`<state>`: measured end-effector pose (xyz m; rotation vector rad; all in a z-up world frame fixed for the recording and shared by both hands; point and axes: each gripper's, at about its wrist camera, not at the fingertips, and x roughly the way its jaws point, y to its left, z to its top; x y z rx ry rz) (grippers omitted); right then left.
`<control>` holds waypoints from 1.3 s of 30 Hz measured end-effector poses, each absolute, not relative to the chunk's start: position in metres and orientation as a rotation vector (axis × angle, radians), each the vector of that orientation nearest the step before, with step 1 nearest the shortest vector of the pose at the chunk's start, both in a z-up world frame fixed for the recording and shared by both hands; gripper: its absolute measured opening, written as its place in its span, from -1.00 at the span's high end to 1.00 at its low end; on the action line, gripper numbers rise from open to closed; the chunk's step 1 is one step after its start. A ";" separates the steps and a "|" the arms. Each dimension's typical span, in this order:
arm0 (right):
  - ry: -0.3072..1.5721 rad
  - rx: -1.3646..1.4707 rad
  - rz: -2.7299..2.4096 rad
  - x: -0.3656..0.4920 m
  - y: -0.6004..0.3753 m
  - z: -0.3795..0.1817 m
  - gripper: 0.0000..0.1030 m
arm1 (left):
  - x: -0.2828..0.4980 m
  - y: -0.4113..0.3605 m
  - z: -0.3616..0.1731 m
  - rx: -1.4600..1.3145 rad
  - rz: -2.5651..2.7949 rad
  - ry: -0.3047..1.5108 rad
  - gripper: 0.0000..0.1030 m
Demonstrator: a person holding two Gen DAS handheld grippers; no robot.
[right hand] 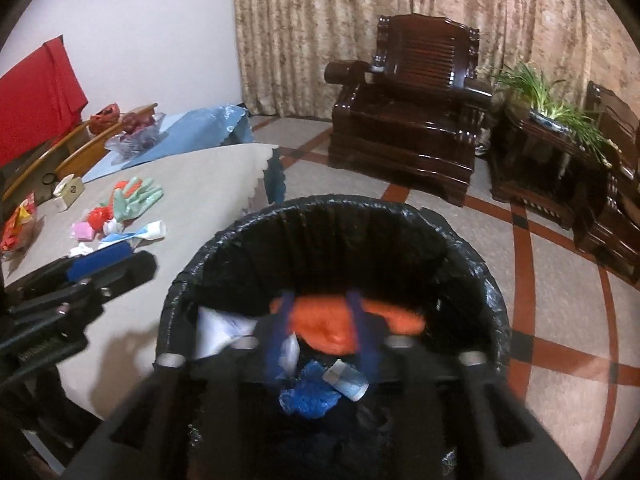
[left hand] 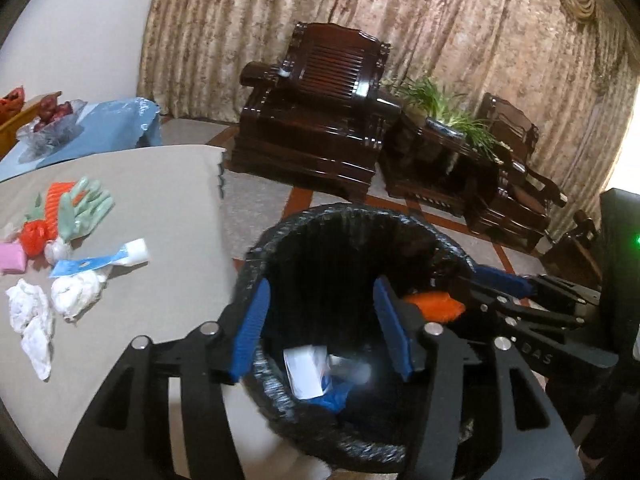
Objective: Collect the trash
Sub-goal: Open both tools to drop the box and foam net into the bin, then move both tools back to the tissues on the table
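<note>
Both hand-held grippers, left and right, hang open and empty over the black-lined trash bin; an orange bag lies inside, more litter remaining on the bench.

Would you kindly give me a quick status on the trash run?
Both hand-held grippers open over the bin: left, right. Orange bag loose between right's fingers. More trash on table. Nothing in the way.
</note>
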<state>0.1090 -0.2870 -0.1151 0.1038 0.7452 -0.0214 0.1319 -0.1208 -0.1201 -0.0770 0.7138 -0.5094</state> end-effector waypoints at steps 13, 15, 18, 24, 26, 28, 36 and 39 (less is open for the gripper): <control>0.600 0.116 0.130 0.122 -0.218 -0.093 -0.80 | 0.119 -0.018 -0.098 -0.082 -0.197 0.608 -0.67; 0.584 0.101 0.170 0.130 -0.200 -0.091 -0.80 | 0.120 -0.001 -0.094 -0.086 -0.152 0.599 -0.67; 0.573 0.082 0.226 0.141 -0.172 -0.089 -0.80 | 0.120 0.028 -0.094 -0.085 -0.074 0.592 -0.67; 0.574 0.040 0.310 0.163 -0.123 -0.098 -0.80 | 0.126 0.081 -0.105 -0.096 0.048 0.616 -0.66; 0.576 0.028 0.324 0.169 -0.109 -0.102 -0.80 | 0.130 0.094 -0.111 -0.100 0.074 0.627 -0.66; 0.579 0.020 0.335 0.176 -0.097 -0.107 -0.80 | 0.132 0.104 -0.117 -0.104 0.088 0.635 -0.66; 0.589 0.003 0.341 0.198 -0.070 -0.124 -0.80 | 0.159 0.114 -0.143 -0.121 0.113 0.681 -0.66; 0.596 -0.003 0.339 0.205 -0.065 -0.129 -0.80 | 0.169 0.114 -0.154 -0.120 0.114 0.698 -0.62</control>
